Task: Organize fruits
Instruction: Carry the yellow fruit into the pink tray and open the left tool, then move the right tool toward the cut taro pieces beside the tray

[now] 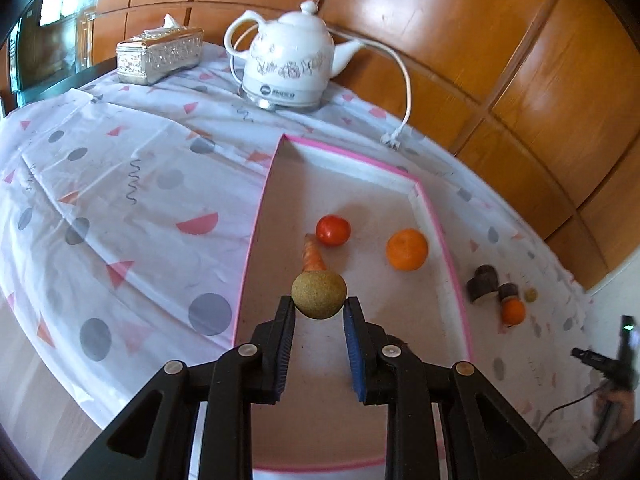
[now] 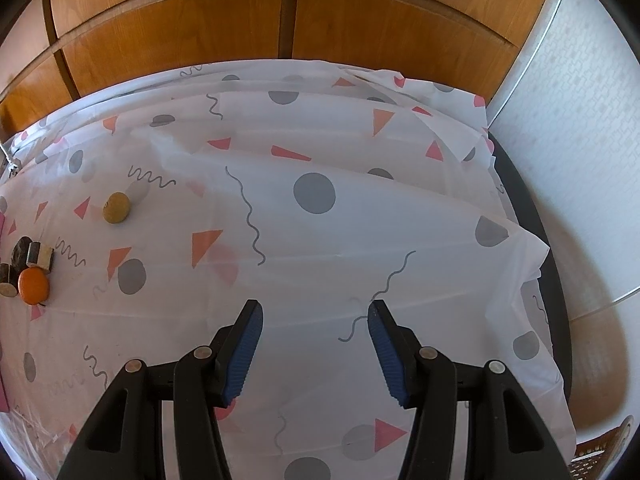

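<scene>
Left tongs, black with blue ribbed pads, clamped on a round olive-brown kiwi fruit at the very tips, held over the near part of a shallow pink-rimmed white tray. Kiwi near spherical in this view, so no clear long axis to report. Just beyond it, on the tray floor: a short orange carrot piece, long axis running away from the camera, narrow end toward a red round tomato (touching or merely very close, cannot tell). Further right in the tray, well apart from both, a round orange mandarin.

Outside the tray, right of its rim, on the white patterned tablecloth covering the table: dark brown cylindrical pieces with pale cut ends, a small orange fruit just beside them, and a small brownish round fruit near. At the far end, a white ceramic electric kettle with floral print and a silver embossed tissue box.

Right tongs spread wide apart, holding nothing, above bare cloth. Far left in that view: a yellowish-brown round fruit alone, and the orange fruit against the dark pieces.
</scene>
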{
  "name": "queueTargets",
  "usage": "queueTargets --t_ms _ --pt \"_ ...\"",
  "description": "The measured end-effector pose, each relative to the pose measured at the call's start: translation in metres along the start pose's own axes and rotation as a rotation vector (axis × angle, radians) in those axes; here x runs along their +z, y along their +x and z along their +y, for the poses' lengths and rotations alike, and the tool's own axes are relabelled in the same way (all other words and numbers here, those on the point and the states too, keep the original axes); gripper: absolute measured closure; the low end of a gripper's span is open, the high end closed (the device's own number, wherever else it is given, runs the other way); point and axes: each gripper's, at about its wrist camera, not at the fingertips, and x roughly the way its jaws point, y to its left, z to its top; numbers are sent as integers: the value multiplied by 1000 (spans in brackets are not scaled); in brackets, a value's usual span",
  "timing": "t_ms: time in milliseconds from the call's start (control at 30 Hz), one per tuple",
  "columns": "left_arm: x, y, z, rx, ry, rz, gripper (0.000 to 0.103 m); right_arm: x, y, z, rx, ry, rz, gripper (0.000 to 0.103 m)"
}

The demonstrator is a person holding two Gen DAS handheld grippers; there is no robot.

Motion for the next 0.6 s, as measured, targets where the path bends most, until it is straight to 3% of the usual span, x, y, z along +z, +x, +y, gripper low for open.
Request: queueTargets --t_ms 100,333,600 --pt "-4 7 -1 33 13 9 70 0 0 0 -3 0 0 47" --pt "-15 -2 2 145 18 -10 70 0 1 1 -8 -6 5 47" --pt "-19 -20 2 176 -10 -45 66 0 -1 0 -11 1 -3 47"
